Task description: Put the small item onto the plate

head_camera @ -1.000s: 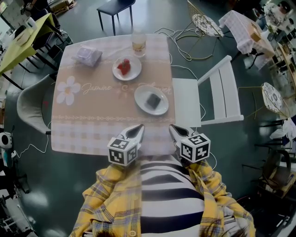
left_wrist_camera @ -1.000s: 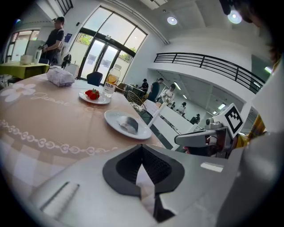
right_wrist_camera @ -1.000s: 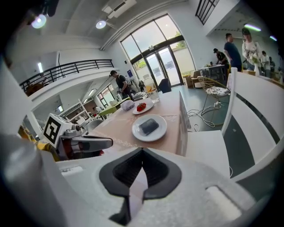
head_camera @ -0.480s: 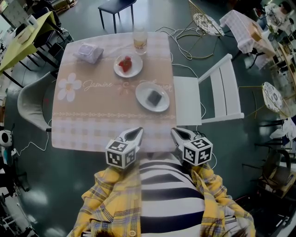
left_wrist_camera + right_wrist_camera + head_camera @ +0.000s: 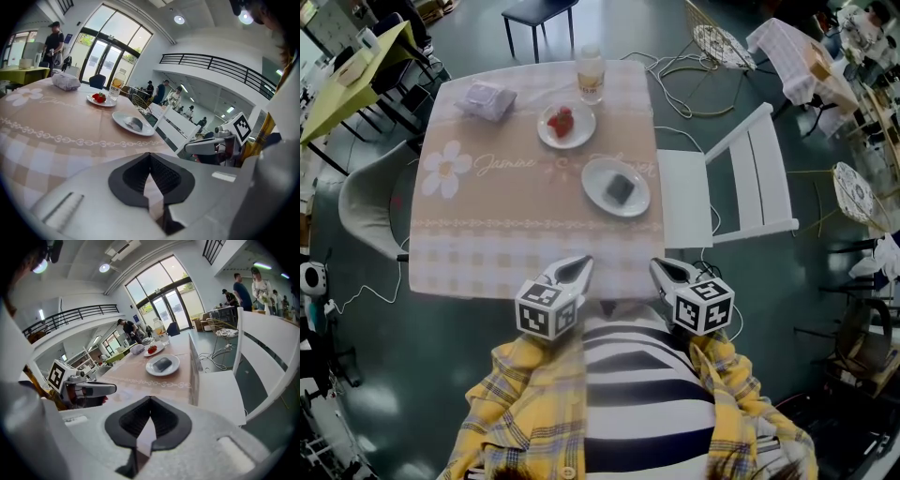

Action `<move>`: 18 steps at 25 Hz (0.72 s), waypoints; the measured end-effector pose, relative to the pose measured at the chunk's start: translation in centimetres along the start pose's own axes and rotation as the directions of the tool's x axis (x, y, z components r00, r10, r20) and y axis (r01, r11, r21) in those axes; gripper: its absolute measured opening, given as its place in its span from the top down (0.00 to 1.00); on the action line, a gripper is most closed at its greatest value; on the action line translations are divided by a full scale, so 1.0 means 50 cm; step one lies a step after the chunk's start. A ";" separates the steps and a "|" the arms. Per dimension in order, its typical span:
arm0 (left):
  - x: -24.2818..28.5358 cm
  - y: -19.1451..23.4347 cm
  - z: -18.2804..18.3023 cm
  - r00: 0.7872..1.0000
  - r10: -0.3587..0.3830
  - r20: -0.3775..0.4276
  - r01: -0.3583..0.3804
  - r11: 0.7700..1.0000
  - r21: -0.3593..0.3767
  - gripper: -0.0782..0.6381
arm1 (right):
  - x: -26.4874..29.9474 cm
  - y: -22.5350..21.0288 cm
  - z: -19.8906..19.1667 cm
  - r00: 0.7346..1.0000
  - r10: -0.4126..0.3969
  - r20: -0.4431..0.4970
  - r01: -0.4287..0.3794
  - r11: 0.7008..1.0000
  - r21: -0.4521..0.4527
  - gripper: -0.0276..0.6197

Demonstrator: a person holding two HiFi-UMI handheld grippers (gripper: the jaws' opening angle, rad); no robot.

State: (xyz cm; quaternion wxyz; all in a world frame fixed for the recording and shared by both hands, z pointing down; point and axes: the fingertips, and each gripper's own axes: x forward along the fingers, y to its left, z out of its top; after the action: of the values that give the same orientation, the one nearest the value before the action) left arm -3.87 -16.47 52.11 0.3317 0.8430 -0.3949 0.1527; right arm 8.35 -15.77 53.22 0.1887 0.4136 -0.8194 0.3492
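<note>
A small dark grey item lies on a white plate at the right middle of the pink-clothed table. The same plate and item show ahead in the right gripper view, and the plate ahead in the left gripper view. My left gripper and right gripper hover side by side at the table's near edge, close to my body. Both are shut with nothing between their jaws, well short of the plate.
A second white plate farther back holds red strawberries. Behind it stand a glass and a wrapped packet. A white folding chair stands at the table's right, a grey chair at its left. Cables lie on the floor.
The table has slid slightly up and right in the head view as the camera shifted. Both grippers stay shut at the near edge, having drawn back a little.
</note>
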 end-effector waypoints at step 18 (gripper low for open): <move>0.013 -0.034 -0.009 1.000 -0.017 0.008 0.016 0.999 0.041 0.89 | -0.036 -0.002 -0.013 1.000 -0.005 0.013 0.006 0.999 -0.036 0.96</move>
State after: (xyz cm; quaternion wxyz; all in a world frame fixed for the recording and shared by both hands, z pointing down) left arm -2.14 -15.70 52.02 0.3139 0.8535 -0.3861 0.1548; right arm 9.50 -14.35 52.63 0.1917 0.4148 -0.8256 0.3311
